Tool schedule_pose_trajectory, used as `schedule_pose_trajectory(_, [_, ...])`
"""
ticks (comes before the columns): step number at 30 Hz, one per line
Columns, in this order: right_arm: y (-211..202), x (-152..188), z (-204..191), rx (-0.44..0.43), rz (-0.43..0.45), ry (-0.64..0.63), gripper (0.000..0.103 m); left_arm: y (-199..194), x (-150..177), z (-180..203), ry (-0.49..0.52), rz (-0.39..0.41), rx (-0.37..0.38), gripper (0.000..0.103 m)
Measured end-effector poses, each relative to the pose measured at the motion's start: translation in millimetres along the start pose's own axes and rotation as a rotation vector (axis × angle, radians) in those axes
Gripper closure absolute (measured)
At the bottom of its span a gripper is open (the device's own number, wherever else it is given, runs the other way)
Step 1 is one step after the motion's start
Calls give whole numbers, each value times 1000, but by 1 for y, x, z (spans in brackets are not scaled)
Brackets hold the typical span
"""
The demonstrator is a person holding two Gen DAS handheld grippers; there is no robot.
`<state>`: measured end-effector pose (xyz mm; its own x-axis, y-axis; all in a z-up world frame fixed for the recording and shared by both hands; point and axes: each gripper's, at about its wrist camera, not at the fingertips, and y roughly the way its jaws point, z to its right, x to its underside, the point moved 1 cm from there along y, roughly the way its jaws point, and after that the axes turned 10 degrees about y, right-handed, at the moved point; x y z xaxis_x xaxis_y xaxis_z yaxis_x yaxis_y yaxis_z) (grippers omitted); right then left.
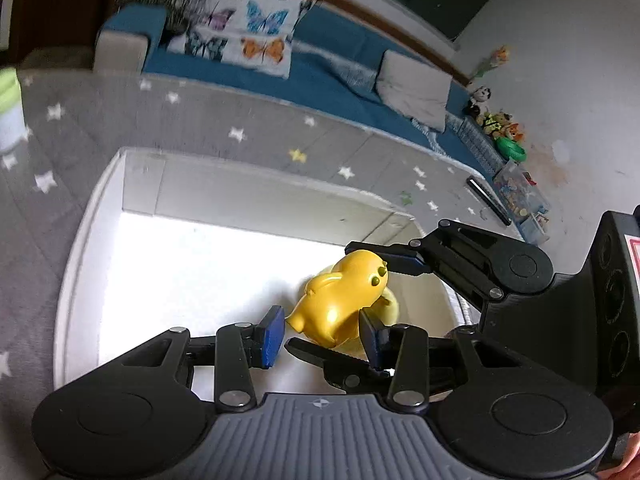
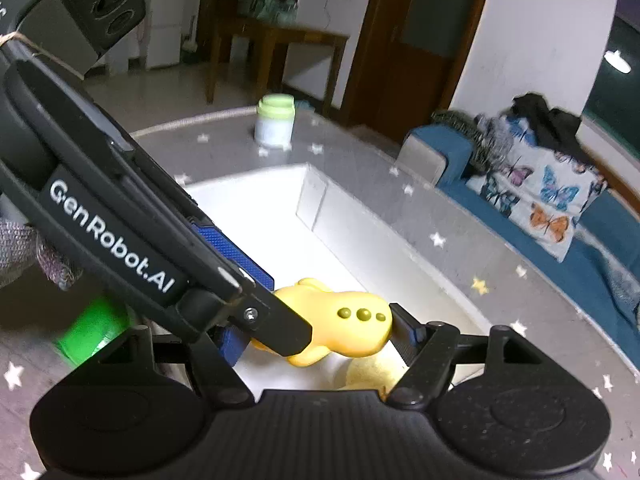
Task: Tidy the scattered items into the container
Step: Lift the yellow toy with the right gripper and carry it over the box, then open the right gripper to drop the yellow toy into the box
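A yellow toy animal (image 1: 340,300) hangs over the white container (image 1: 84,240). In the left wrist view my left gripper (image 1: 320,334) is open, its blue pads on either side of the toy's lower end with a gap on the left. My right gripper (image 1: 352,296) comes in from the right and pinches the toy by its head end. In the right wrist view the toy (image 2: 344,324) sits between the right gripper's (image 2: 320,332) pads, and the left gripper crosses in front from the upper left. A pale yellow round item (image 2: 372,376) lies in the container (image 2: 344,220) below.
The container stands on a grey star-patterned rug (image 1: 240,120). A white jar with a green lid (image 2: 276,120) stands on the rug beyond it. A green object (image 2: 92,332) lies at the left. A blue sofa with a butterfly cushion (image 1: 248,32) runs along the back, with toys (image 1: 500,124) at its end.
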<state>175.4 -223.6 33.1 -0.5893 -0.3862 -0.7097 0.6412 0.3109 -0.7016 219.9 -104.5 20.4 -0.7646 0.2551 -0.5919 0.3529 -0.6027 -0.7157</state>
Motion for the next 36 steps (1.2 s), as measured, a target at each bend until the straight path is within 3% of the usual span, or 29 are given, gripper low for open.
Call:
schedule_pose_trajectory(10, [49,-8,25,-103,-174,17,31,20,0,-28,-103,-59,23,61])
schedule_pose_trajectory(18, [66,-2,19,-102,-243,-30,30,26,3,-33,-120,-81,15,61])
schedule_pose_trajectory(25, [68,1,18,-105,-248,-18,29,24,3,-33,-126,-67,15,61])
schedule_pose_trajectory(29, [64,2,19,-103,-241,-11,20,20,4,-30,-115,-49,13,61])
schedule_pose_trajectory(36, [26,8,21,-66,-151,28,20,-2,8,-14,-94,3,-8,61])
